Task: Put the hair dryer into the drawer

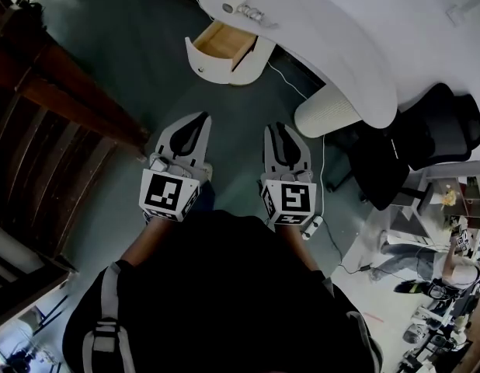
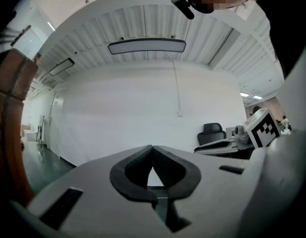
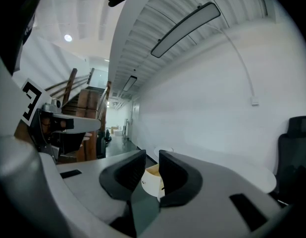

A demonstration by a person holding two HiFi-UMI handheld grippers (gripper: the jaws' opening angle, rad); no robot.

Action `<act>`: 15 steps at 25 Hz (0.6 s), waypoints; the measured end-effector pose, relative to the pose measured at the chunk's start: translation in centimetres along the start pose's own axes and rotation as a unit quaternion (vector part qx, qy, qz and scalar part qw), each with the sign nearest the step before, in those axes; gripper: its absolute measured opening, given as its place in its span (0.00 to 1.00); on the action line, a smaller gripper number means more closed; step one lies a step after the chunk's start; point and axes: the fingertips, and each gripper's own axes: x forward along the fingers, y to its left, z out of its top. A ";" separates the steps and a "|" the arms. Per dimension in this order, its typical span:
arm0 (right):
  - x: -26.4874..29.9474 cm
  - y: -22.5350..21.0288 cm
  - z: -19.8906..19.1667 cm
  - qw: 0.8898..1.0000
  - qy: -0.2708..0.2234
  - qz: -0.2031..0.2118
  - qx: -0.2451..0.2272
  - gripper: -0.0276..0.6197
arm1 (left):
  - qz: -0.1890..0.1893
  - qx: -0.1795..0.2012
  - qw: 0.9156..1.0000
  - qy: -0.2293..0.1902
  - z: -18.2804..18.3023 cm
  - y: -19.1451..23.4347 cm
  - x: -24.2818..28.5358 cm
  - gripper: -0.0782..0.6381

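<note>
The left tool (image 1: 200,119) and right tool (image 1: 276,128) are grey, black-padded, each bearing a black-and-white marker cube (image 1: 170,194).

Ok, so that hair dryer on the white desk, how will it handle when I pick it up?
The hair dryer looks rigid, so it should lift in one piece. Its rounded body may roll or slip in a grip. It lies near the white desk's edge by the open drawer; a nudge could knock it off.

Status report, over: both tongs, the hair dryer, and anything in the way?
Left tongs shut, empty. Right tongs slightly open, empty. Hair dryer on white desk; drawer stands open. Nothing seen in the way.
</note>
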 end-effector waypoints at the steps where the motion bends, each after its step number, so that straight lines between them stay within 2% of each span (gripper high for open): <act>1: 1.3 -0.3 -0.1 1.000 0.004 -0.002 0.001 0.21 | -0.002 -0.002 1.000 0.001 -0.1 1.1 1.1 0.12; 6: 6.6 -2.1 0.5 1.000 0.011 -0.017 0.008 0.28 | -0.020 -0.005 1.000 0.007 0.2 4.9 6.0 0.12; 15: 14.4 -3.9 -0.2 0.999 0.028 -0.040 0.018 0.33 | -0.051 -0.004 0.999 0.018 -1.0 9.9 12.5 0.12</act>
